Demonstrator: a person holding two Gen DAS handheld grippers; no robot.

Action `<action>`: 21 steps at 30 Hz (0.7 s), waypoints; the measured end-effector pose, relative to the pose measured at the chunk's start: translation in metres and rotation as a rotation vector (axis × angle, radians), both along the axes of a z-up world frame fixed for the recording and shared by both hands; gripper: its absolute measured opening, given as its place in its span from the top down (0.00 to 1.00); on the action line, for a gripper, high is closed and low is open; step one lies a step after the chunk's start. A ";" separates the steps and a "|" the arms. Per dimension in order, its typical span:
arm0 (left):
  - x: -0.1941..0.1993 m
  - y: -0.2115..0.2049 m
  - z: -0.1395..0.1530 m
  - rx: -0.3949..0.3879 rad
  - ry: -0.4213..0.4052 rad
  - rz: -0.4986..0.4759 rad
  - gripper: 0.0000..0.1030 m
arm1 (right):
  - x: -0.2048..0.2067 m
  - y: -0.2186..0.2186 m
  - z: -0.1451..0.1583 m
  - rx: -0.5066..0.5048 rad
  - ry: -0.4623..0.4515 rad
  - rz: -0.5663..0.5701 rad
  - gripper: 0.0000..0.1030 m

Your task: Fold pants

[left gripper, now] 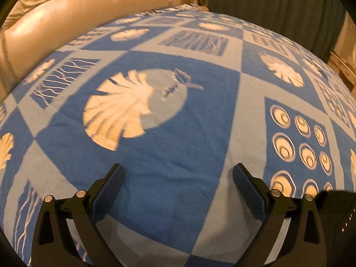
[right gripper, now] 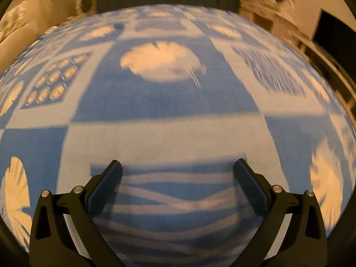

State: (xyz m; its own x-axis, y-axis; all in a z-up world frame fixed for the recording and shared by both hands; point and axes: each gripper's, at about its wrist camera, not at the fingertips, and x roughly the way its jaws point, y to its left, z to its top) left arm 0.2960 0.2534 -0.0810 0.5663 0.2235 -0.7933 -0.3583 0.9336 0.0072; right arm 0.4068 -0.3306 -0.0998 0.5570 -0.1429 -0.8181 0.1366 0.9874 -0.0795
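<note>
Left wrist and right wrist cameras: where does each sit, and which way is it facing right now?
Left wrist: on the left tongs, looking forward and down along the open fingers at the blue shell-print cloth, cream sofa beyond; a dark item at lower right, unidentifiable.
Right wrist: on the right tongs, open, facing the same cloth, blurred; shelving behind.
Shared: the cloth and dark curtain. No pants seen.
</note>
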 end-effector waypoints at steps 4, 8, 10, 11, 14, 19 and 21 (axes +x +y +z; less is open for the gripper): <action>-0.029 0.001 0.038 0.266 -0.164 0.211 0.05 | -0.003 0.007 0.063 -0.225 -0.301 -0.031 0.02; -0.058 -0.023 0.082 0.472 -0.260 0.237 0.05 | -0.053 0.018 0.154 -0.292 -0.609 -0.015 0.02; -0.079 -0.047 0.100 0.555 -0.289 0.214 0.05 | -0.096 0.023 0.186 -0.248 -0.641 0.052 0.02; -0.090 -0.061 0.106 0.575 -0.305 0.188 0.05 | -0.120 0.024 0.194 -0.212 -0.614 0.090 0.02; -0.137 -0.110 0.120 0.505 -0.332 0.028 0.05 | -0.188 0.028 0.186 -0.100 -0.476 0.168 0.02; -0.211 -0.203 0.126 0.335 -0.296 -0.283 0.05 | -0.302 0.033 0.126 0.036 -0.209 0.238 0.02; -0.233 -0.231 0.125 0.268 -0.262 -0.364 0.05 | -0.336 0.037 0.109 0.067 -0.122 0.230 0.02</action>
